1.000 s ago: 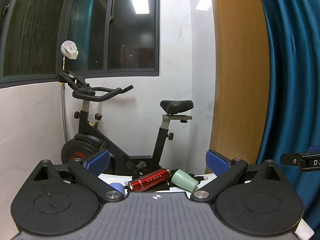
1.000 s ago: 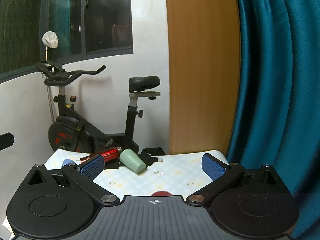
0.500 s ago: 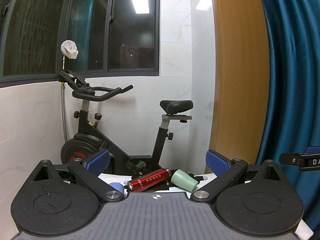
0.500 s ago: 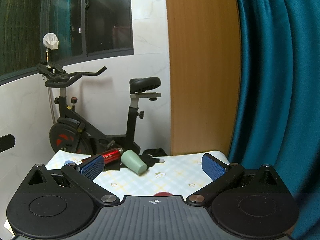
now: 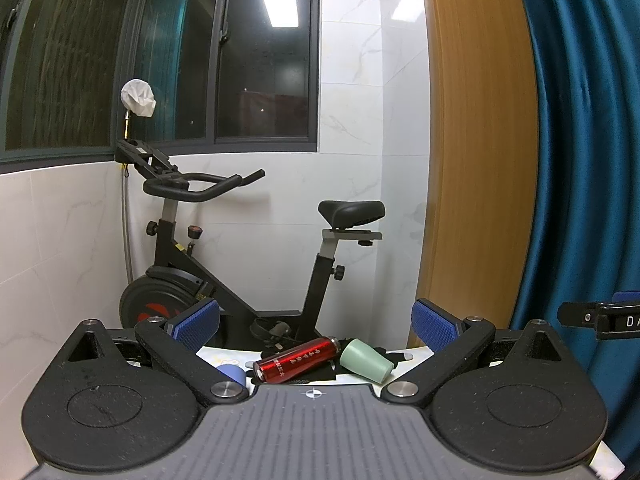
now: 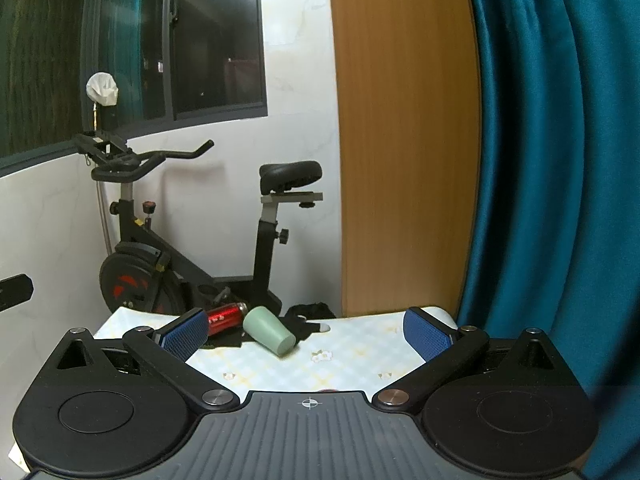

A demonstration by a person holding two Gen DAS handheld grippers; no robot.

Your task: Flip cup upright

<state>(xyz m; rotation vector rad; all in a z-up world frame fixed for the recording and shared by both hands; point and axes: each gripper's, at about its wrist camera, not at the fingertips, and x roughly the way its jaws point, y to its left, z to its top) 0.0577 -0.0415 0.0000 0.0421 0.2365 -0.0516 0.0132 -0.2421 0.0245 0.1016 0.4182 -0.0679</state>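
A pale green cup (image 5: pixel 366 360) lies on its side on the table, its base pointing toward me and to the right; it also shows in the right wrist view (image 6: pixel 269 331). My left gripper (image 5: pixel 316 322) is open and empty, held back from the cup. My right gripper (image 6: pixel 306 332) is open and empty, above the table's near part, the cup ahead and left of its middle.
A red metal bottle (image 5: pixel 298 359) lies on its side left of the cup, over black cloth (image 6: pixel 306 322). A blue cup (image 5: pixel 231 373) sits at the left. The table has a chequered floral cover (image 6: pixel 352 360). An exercise bike (image 5: pixel 224 264), wooden panel and teal curtain (image 6: pixel 560 160) stand behind.
The right wrist view has risen slightly, so the table and cup sit a bit lower and closer in it. The left gripper has hardly moved. Both grippers stay open.
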